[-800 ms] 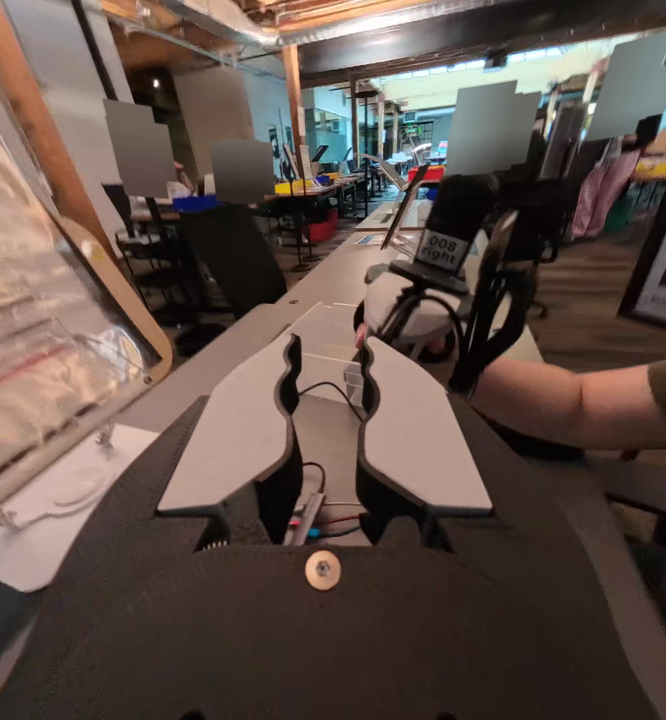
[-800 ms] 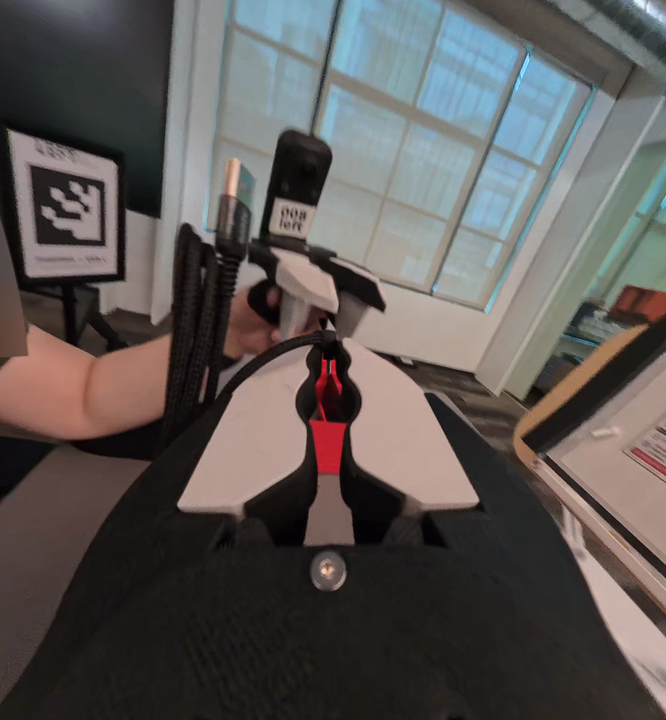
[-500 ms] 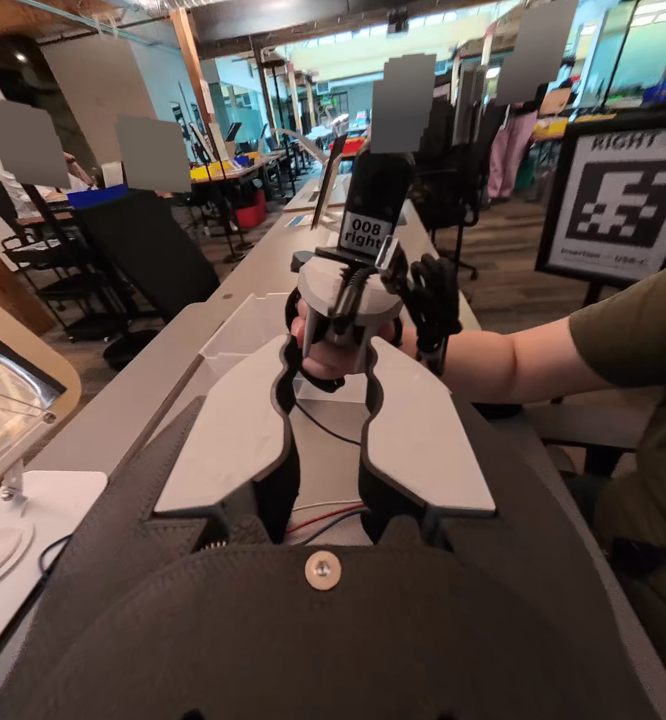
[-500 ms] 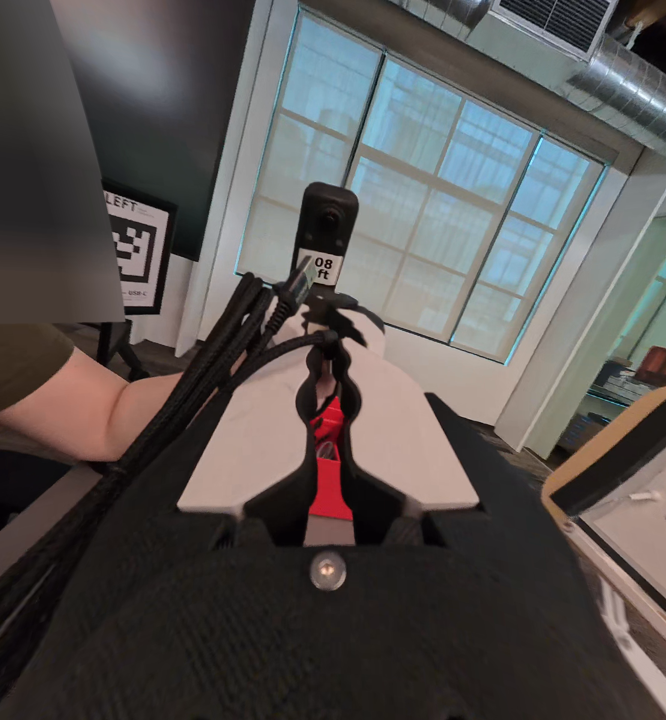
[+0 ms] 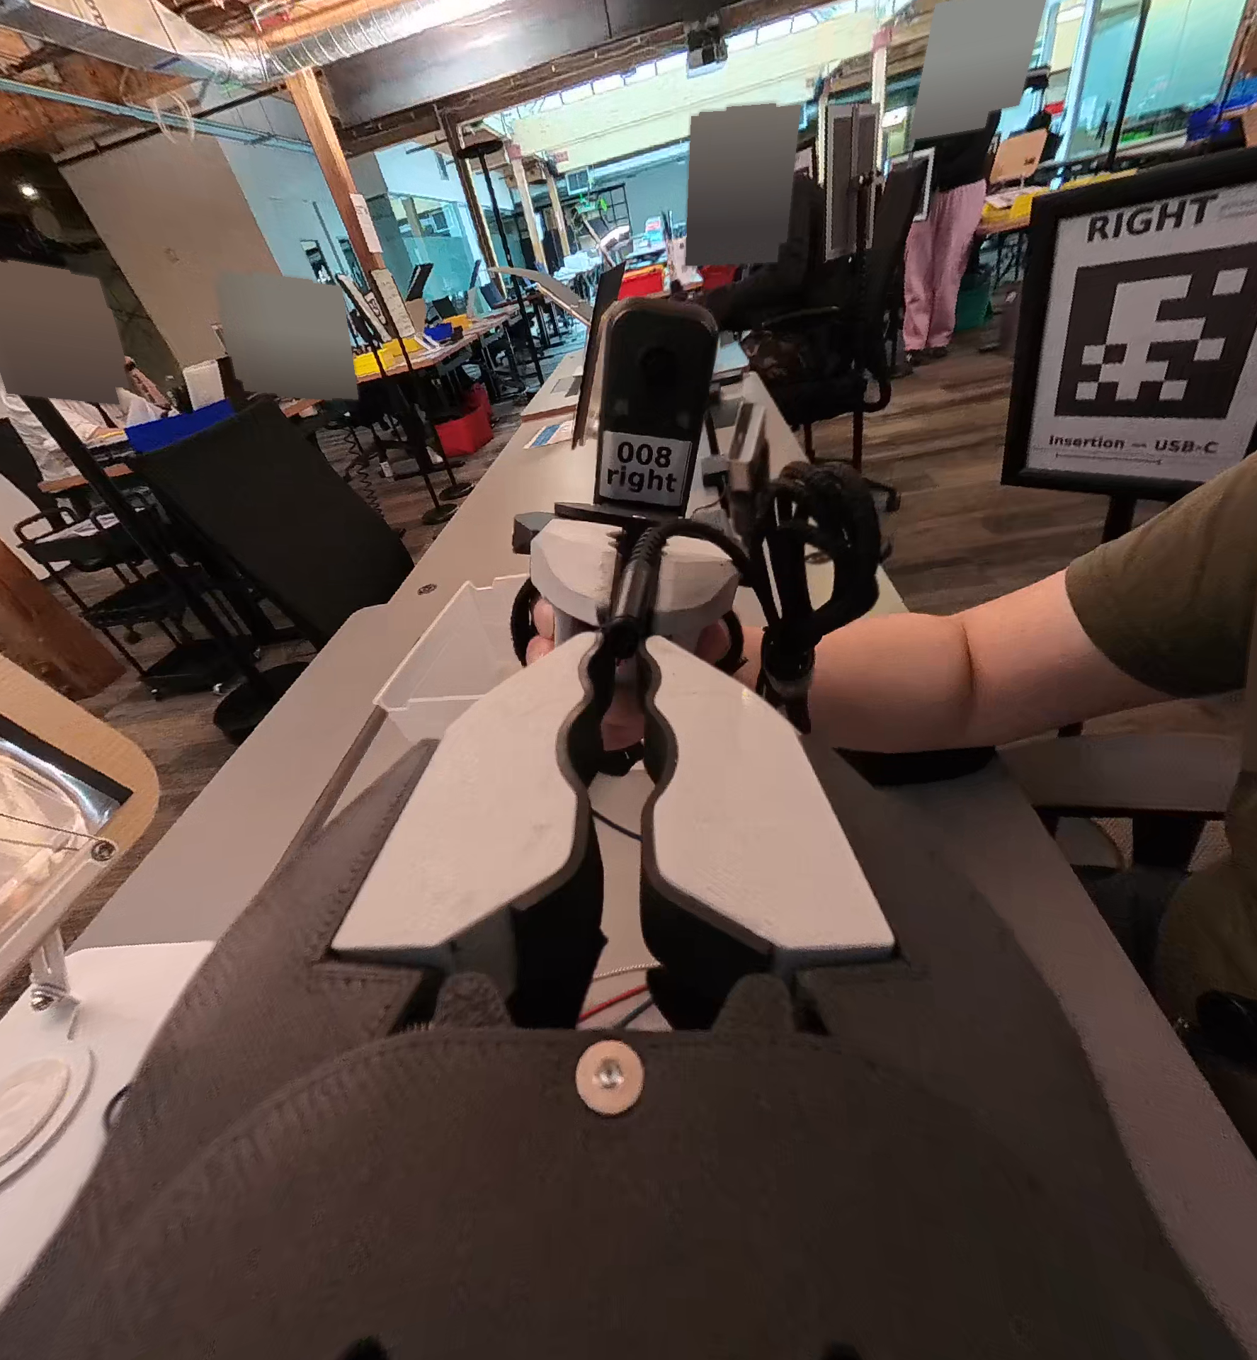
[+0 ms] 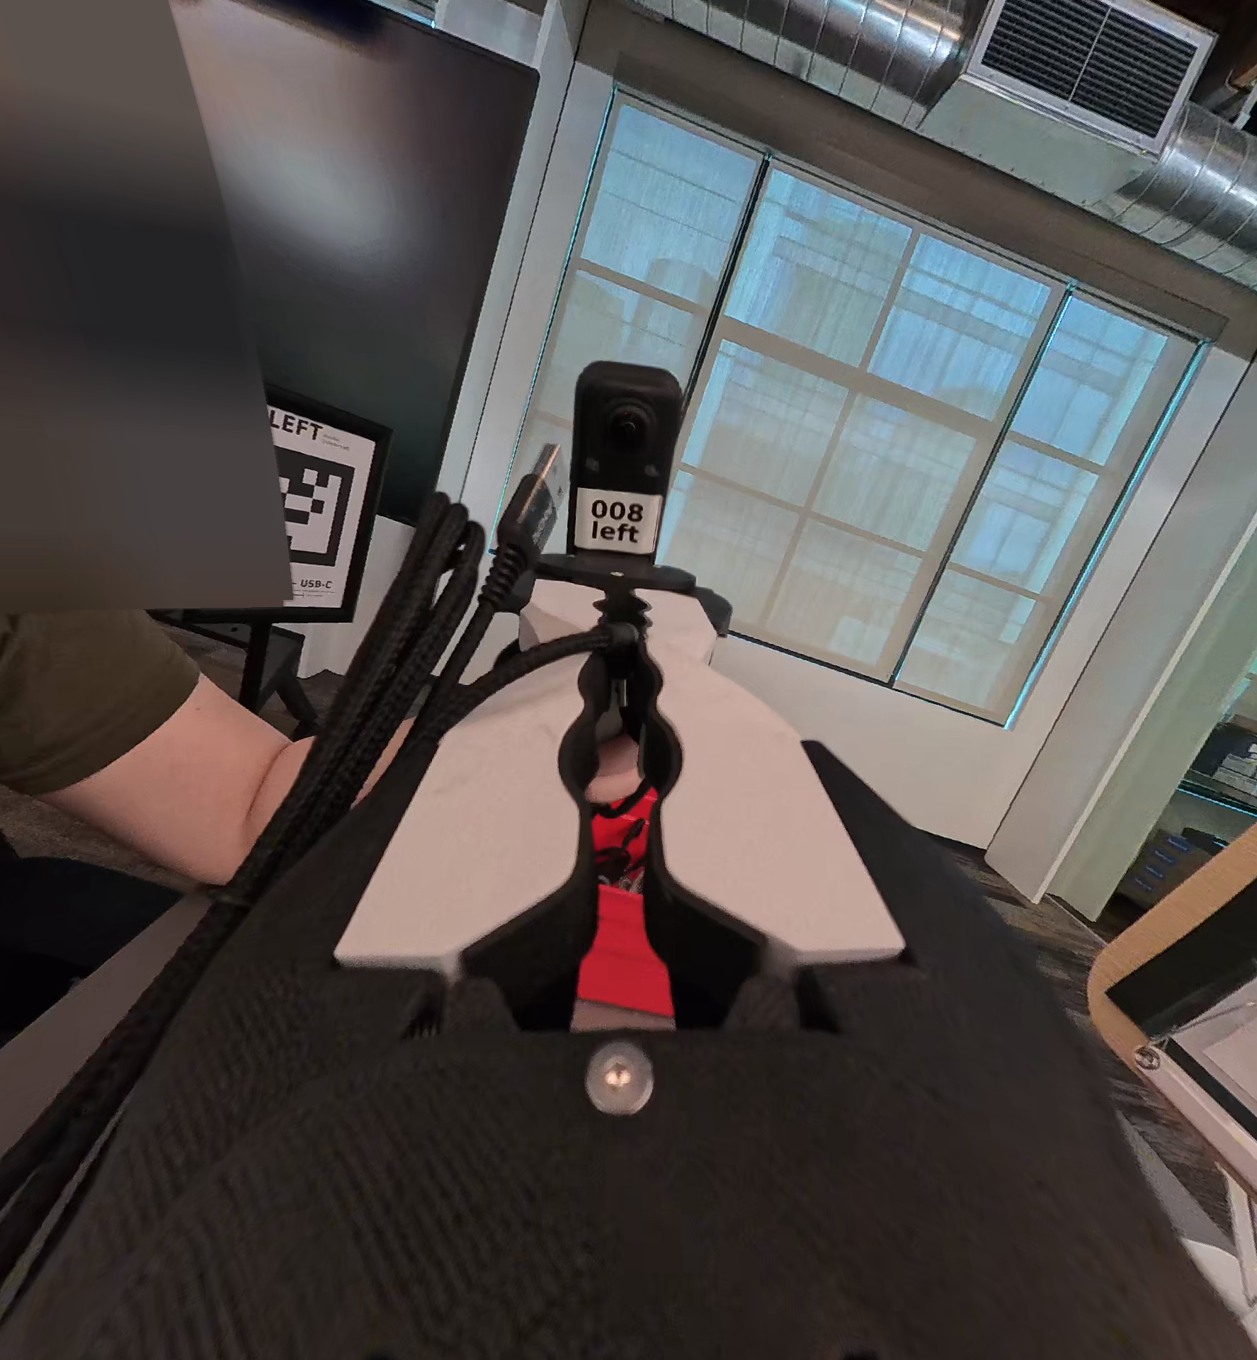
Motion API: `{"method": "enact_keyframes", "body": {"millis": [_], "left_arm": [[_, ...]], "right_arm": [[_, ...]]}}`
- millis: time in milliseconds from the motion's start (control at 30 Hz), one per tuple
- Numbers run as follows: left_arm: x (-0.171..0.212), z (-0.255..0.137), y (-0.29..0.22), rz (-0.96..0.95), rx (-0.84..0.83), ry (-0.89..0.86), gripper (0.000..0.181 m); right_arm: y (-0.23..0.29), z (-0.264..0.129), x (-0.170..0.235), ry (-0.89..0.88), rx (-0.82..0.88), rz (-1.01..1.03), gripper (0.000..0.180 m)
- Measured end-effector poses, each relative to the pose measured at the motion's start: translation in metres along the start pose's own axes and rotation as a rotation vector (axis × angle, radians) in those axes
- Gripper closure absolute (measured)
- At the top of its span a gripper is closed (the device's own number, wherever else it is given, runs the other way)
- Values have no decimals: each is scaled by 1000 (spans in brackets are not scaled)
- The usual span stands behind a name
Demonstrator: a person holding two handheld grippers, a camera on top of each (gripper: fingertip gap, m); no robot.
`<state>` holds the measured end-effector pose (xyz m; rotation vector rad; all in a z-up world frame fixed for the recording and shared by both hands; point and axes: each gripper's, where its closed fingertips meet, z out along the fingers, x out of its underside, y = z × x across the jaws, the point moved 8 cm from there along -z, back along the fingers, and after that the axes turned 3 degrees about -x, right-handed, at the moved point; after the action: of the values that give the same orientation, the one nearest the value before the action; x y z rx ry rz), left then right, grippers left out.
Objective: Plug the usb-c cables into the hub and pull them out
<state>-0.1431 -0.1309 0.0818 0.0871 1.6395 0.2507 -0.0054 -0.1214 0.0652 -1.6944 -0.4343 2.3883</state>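
A black braided usb-c cable runs from a looped bundle (image 5: 824, 544) (image 6: 390, 662) to a black plug (image 5: 636, 589). My right gripper (image 6: 619, 647) is shut on the cable at that plug's strain relief. My left gripper (image 5: 620, 644) faces it tip to tip, held above the grey table (image 5: 301, 773). Its fingers are closed on the tip of the same plug. The cable's other plug (image 6: 529, 508) sticks up from the bundle. A red part (image 6: 621, 927) lies under the right gripper. I cannot make out the hub.
A clear plastic bin (image 5: 448, 662) stands on the table beyond the left gripper. A wood-framed panel (image 5: 44, 795) (image 6: 1199, 920) on a white base (image 5: 22, 1089) flanks the work area. Marker boards on stands (image 5: 1155, 331) (image 6: 316, 508) stand behind. The person's forearm (image 5: 978, 677) reaches in. Left and right tips are no more than a few centimetres apart.
The left gripper was open and has closed on the cable plug. The two grippers came together tip to tip and both views swung round.
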Motion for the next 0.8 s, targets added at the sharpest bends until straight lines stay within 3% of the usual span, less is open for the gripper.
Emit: {"method": "enact_keyframes", "body": {"millis": [400, 633, 800], "left_arm": [[1, -12, 16, -15, -122, 73, 176], [16, -7, 17, 114, -200, 291, 178], [35, 11, 19, 152, -201, 425, 178]], "right_arm": [[-13, -11, 11, 142, 133, -82, 172], [-33, -35, 15, 295, 218, -13, 167], [-26, -27, 23, 393, 116, 47, 158]]}}
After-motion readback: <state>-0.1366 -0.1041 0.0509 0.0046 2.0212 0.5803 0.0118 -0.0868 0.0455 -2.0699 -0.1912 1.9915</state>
